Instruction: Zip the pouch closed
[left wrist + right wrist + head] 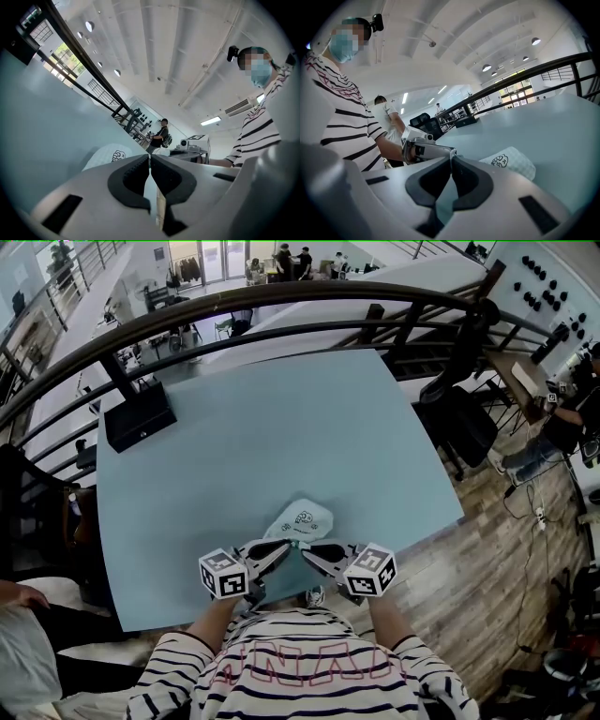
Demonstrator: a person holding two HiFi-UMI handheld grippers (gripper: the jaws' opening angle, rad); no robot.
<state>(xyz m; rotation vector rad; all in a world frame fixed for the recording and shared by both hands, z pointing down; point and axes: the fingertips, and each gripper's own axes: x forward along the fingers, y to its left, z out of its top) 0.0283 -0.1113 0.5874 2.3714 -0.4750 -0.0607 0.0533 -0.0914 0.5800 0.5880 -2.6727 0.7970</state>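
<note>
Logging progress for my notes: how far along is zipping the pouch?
Done: left tool and right tool are shut, tips meeting at the pouch's near edge. In hand: seemingly a pinch there, unclear on what. Remaining: the zipping itself; no closed stretch is visible.

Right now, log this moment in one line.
pouch on table | left gripper shut, at pouch edge | right gripper shut, at pouch edge

Your head view looks steeply down on the table. Both gripper views sit low behind their jaws, facing each other. All three share the pouch, at 6 o'clock.
</note>
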